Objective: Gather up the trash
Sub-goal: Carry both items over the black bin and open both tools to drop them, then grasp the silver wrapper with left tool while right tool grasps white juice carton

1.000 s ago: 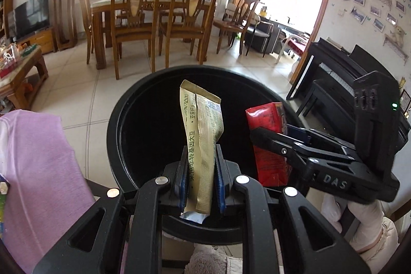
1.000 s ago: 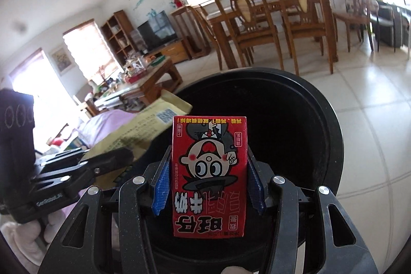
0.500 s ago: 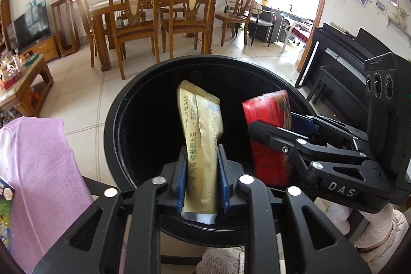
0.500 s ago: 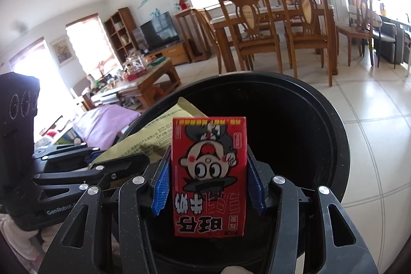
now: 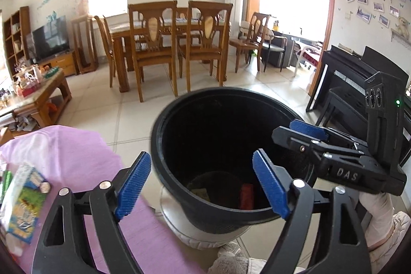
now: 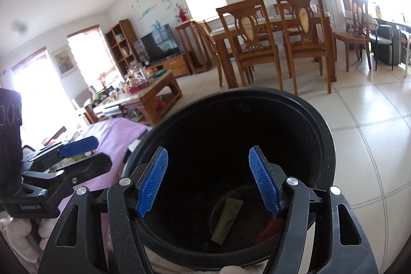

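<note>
Two grippers tilt down over your black bin (image 5: 159, 135): your left gripper (image 5: 203, 186) and right gripper (image 6: 208, 181), jaws opening, nothing between them. Two pieces of trash lie on its bottom, a tan sachet (image 6: 227, 220) and a red carton (image 5: 246, 199). Only the left view shows your gloved hand (image 5: 377, 212) and the snack packets (image 5: 23, 204) on the purple cloth (image 5: 74, 150).

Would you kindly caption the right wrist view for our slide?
Right gripper jaws opening, empty, above round black plastic bin holding olive-gold sachet and red carton.
</note>
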### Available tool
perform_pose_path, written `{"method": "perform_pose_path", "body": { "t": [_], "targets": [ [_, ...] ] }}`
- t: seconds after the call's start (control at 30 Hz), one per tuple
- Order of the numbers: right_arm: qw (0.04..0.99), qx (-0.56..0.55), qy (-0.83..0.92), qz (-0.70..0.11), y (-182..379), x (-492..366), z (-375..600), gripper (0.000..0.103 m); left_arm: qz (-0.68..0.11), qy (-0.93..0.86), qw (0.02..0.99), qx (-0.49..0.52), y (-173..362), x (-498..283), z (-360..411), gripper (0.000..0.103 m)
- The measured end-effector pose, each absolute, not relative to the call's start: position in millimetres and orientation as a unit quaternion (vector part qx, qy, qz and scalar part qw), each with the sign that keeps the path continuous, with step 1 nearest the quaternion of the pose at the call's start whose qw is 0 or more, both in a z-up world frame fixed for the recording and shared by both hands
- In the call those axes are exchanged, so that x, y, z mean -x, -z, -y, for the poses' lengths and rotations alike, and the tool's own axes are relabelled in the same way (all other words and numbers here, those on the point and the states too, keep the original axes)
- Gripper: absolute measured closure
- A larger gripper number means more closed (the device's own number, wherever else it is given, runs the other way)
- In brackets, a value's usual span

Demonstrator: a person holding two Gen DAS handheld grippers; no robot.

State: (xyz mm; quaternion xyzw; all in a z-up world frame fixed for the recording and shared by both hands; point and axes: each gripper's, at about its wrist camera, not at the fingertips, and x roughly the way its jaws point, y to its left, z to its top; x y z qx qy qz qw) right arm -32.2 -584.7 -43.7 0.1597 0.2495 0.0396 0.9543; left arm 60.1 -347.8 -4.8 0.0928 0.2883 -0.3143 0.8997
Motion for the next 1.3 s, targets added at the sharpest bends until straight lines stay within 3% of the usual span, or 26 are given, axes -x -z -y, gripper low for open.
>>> {"method": "perform_pose_path", "body": {
  "t": [0.1, 0.43, 0.7, 0.83, 1.3],
  "targets": [
    [0.957, -0.158, -0.044, -0.241, 34, 33, 572, 0.027, -0.282, 0.302, 0.907, -0.084, -3, -55, 330, 0.017],
    [0.952, -0.133, -0.114, -0.25, 8, 8, 480, 0.027, -0.266, 0.215, 0.939, -0.024, -24, -43, 220, 0.013],
    [0.929, -0.129, -0.186, -0.292, -1, -30, 383, 0.027, -0.276, 0.104, 0.952, 0.086, -21, -56, 74, 0.013],
    [0.914, -0.129, -0.206, -0.325, 3, -52, 335, 0.022, -0.285, 0.065, 0.945, 0.145, -13, -73, 5, 0.013],
    [0.867, -0.13, -0.195, -0.439, 28, -146, 236, 0.016, -0.358, 0.062, 0.907, 0.213, 29, -126, -55, 0.014]
  ]
}}
